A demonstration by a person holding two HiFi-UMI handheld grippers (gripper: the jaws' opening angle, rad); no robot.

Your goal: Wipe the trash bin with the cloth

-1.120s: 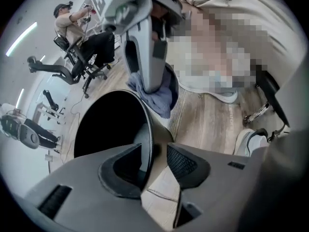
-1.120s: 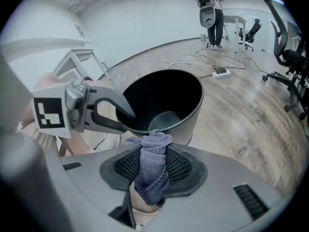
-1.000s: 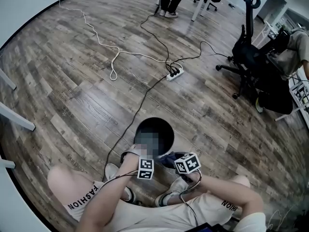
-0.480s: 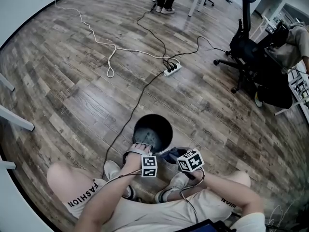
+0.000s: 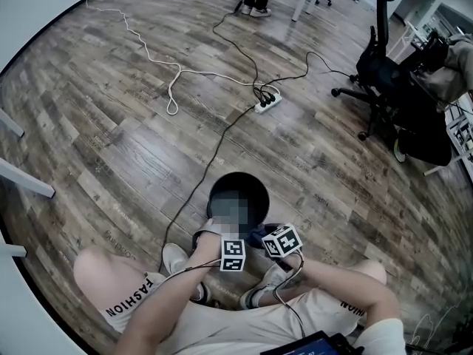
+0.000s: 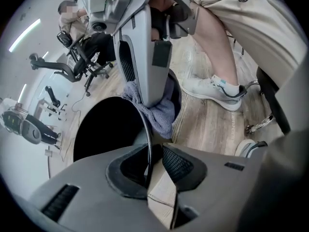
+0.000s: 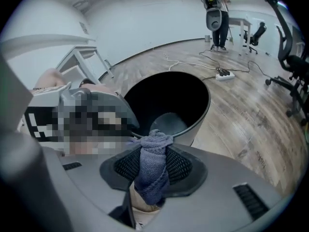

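Head view: one black trash bin point(image 5: 259, 197) stands on the floor, close to the person. Left gripper view: left tongs point(image 6: 153, 164), just closing, straddle its near rim without pinching it. Right gripper view: right tongs point(image 7: 153, 167) clamp the one blue cloth point(image 7: 154, 149) at the rim.

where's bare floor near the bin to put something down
Bare floor lies left of the trash bin, beyond the black cable. Another open stretch runs right of the bin toward the office chair. Past the bin, the power strip and white cable clutter the floor. The bin's near side is crowded: cloth, shoes, legs.
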